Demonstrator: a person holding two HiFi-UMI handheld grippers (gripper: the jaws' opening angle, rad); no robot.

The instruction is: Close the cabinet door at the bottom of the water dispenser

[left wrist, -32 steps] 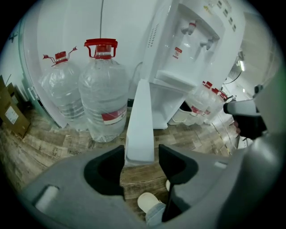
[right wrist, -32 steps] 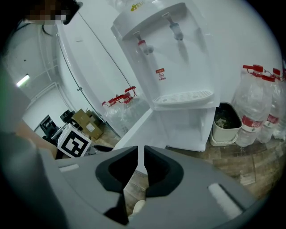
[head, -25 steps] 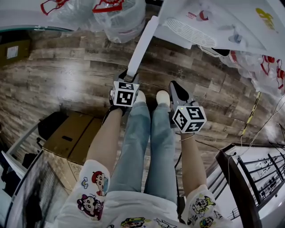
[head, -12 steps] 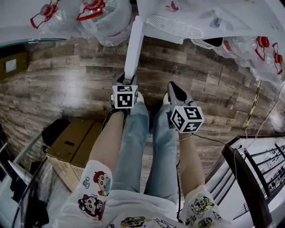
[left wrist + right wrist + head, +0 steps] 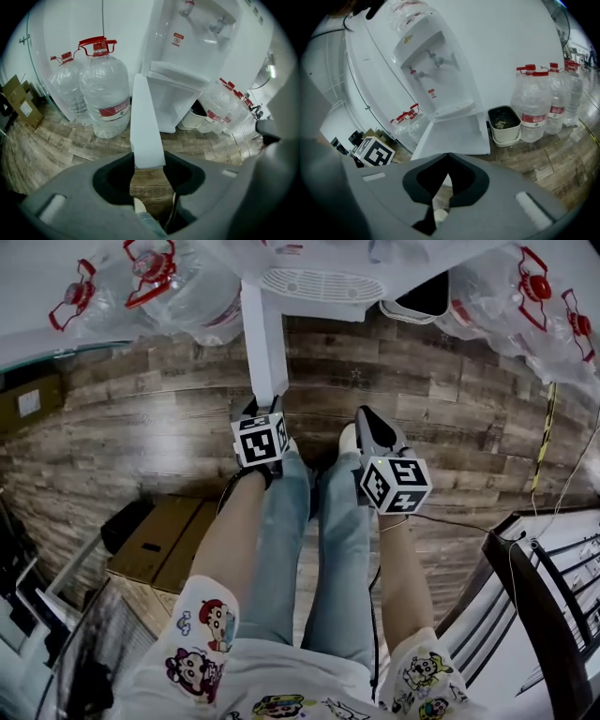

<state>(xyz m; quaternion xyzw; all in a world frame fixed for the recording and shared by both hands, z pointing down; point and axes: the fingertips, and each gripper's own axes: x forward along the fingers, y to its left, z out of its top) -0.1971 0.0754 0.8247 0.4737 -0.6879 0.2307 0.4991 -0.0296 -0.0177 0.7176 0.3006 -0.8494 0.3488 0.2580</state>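
The white water dispenser [image 5: 436,70] stands against the wall, its drip tray [image 5: 319,282] at the top of the head view. Its white bottom cabinet door [image 5: 264,343] sticks out open over the wooden floor, seen edge-on. My left gripper [image 5: 265,407] is shut on the door's free edge; in the left gripper view that edge [image 5: 146,122] sits between the pads of the left gripper [image 5: 148,161]. My right gripper [image 5: 367,420] hovers to the right of the door, apart from it. In its own view the right gripper [image 5: 448,154] is shut with nothing between the jaws.
Large water bottles [image 5: 105,89] stand left of the dispenser, and more bottles [image 5: 534,112] and a white bin [image 5: 504,123] stand to its right. A cardboard box [image 5: 155,540] lies at the lower left, and a dark rack [image 5: 534,606] at the lower right. The person's legs [image 5: 319,549] are below the grippers.
The door's line in the head view has swung from slanting up-right to nearly straight up, with the left gripper still on its edge. The dispenser now sits more centrally at the top.
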